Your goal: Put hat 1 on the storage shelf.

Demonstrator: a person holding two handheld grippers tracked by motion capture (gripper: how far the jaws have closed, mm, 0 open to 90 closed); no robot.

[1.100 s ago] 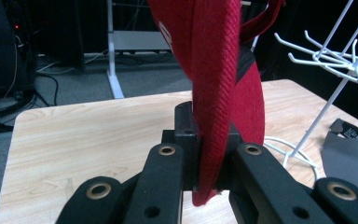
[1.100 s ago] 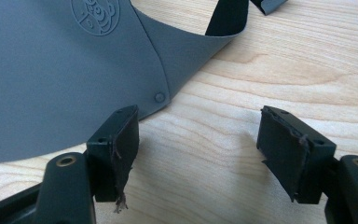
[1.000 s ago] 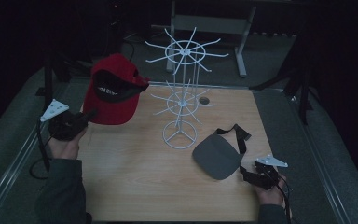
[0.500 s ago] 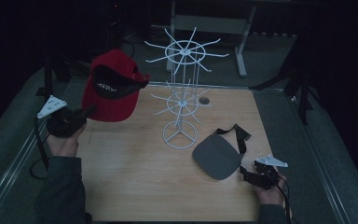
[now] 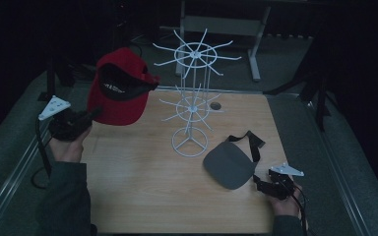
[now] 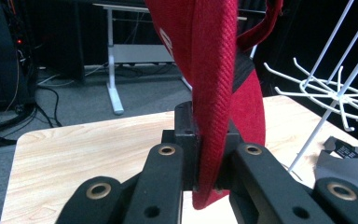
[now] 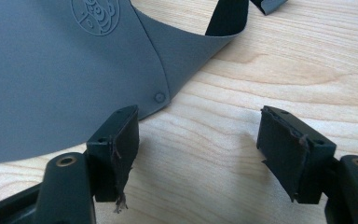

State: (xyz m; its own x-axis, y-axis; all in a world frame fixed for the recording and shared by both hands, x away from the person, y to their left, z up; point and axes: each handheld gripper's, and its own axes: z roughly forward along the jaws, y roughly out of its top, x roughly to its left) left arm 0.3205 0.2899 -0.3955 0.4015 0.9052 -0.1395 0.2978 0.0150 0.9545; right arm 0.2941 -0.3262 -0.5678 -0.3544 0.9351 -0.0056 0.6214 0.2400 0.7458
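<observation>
so the left gripper (image 5: 89,117) has its jaws clamped together on the brim of the red cap (image 5: 120,87), and in the left gripper view that brim (image 6: 213,93) runs straight up between the two black arms. the cap is held up in the air over the table's (image 5: 142,196) left edge, around 10 o'clock from the white wire rack (image 5: 191,105) that stands mid-table. over at the right gripper (image 5: 262,183) the jaws sit wide apart with bare wood between them, low on the table at about 5 o'clock from the rack. the grey visor (image 5: 229,167) lies flat just beside it, its edge right next to one pad (image 7: 121,149) in the right gripper view, can't tell if they actually touch. black strap (image 5: 248,142) trails off the visor toward 12 o'clock.
</observation>
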